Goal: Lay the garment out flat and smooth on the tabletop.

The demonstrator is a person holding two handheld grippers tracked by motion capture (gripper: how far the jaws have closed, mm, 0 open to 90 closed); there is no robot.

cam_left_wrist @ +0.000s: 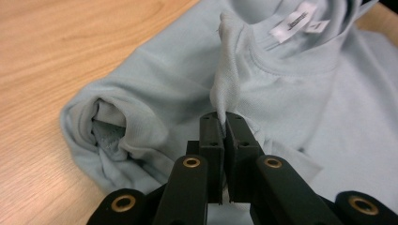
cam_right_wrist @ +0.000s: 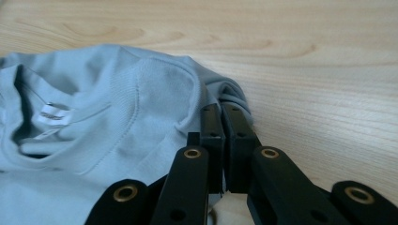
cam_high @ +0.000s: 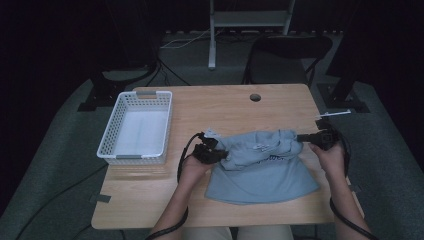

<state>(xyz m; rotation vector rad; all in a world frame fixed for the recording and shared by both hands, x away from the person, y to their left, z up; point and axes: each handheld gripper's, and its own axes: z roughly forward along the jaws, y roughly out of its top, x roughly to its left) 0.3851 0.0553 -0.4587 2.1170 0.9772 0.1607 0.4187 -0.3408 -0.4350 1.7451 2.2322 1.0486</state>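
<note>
- Nearest the high view's camera, two forearms are seen coming in from 6 o'clock, each hand wrapped round a black gripper.
- The left gripper [cam_high: 212, 148] is closed on a pinched fold of the light blue T-shirt [cam_high: 262, 167]; in the left gripper view its jaws are pressed together with a ridge of cloth standing up between them [cam_left_wrist: 224, 124].
- The right gripper [cam_high: 306, 136] is likewise clamped on the shirt's edge at 3 o'clock of the garment; in the right gripper view a bunched fold [cam_right_wrist: 232, 96] is caught between the narrow jaws.
- The shirt is spread over the middle and right of the wooden table [cam_high: 225, 107], its upper part gathered into a roll between the two grippers, its rounded lower part lying flat toward 6 o'clock, short of the table's near edge.
- The cloth is a soft knit with a ribbed collar, and a white label [cam_left_wrist: 293, 21] is sewn inside the neck.
- Bare, pale, smooth-grained wood is left open from 10 to 1 o'clock of the shirt, with a round cable hole [cam_high: 255, 97] near the far edge.
- A white perforated plastic basket [cam_high: 136, 128], rectangular, is set at 9 o'clock of the shirt, well apart from it, close to the table's left edge.
</note>
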